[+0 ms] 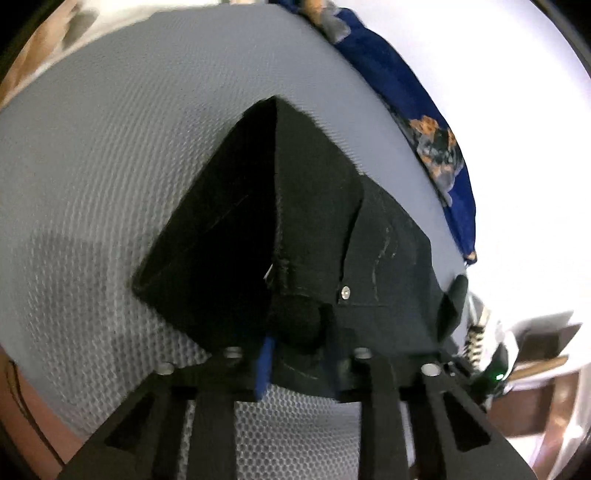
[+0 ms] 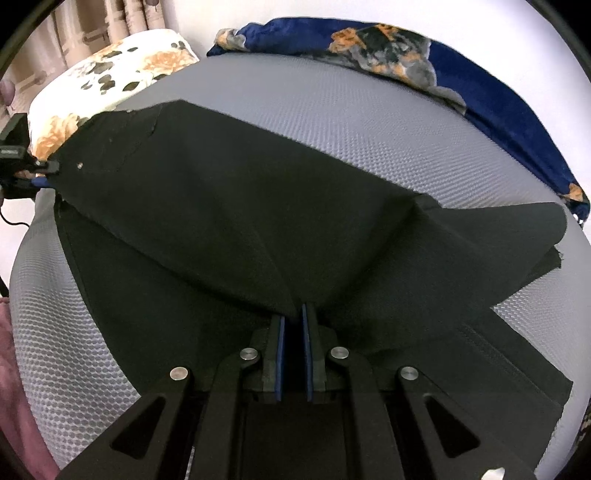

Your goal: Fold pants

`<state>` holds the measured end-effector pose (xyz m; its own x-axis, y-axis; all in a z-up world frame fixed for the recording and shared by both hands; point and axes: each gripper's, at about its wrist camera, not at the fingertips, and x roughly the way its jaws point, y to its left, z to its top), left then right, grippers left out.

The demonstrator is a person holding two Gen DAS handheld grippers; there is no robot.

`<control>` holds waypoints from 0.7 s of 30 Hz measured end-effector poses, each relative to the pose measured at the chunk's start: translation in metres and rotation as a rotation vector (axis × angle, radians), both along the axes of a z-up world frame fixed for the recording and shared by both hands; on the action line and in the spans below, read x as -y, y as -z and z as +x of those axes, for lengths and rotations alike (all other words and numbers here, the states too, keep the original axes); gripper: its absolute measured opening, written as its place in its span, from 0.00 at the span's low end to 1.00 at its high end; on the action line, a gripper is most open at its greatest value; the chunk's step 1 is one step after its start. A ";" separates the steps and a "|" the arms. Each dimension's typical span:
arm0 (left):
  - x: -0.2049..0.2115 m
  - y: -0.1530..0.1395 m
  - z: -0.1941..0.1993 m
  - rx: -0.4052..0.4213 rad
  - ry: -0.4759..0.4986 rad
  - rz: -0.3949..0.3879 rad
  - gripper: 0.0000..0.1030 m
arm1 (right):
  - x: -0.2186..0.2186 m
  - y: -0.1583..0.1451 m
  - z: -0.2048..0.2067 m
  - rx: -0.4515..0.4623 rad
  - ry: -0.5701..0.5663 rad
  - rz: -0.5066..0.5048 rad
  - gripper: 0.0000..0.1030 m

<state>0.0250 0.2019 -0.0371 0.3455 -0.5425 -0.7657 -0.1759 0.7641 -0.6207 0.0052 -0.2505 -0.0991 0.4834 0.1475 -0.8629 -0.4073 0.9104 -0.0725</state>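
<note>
Both grippers angle downward: the right gripper (image 2: 293,314) clamped shut on black cloth, the left gripper (image 1: 295,347) nearly closed on bunched fabric.

A grey mattress (image 2: 369,122) with a honeycomb-textured cover is seen filling most of both views. A dark blue blanket (image 2: 491,92), printed with orange and grey flowers, is bunched along its far edge. A white pillow (image 2: 122,74) patterned with orange and dark blossoms is laid at the far left corner. Beige curtains (image 2: 74,26) are hung behind the pillow, beside a white wall. Pink fabric (image 2: 14,387) is visible at the left edge.
</note>
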 end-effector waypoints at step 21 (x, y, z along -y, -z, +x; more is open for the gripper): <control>0.006 -0.009 0.026 0.087 0.319 0.316 0.18 | -0.038 0.001 -0.069 -0.128 -0.025 0.018 0.05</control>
<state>0.0514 0.1961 -0.0277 0.2690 -0.3767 -0.8864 0.1417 0.9258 -0.3504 -0.0639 -0.2121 -0.1002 0.3653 0.1743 -0.9144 -0.4352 0.9003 -0.0023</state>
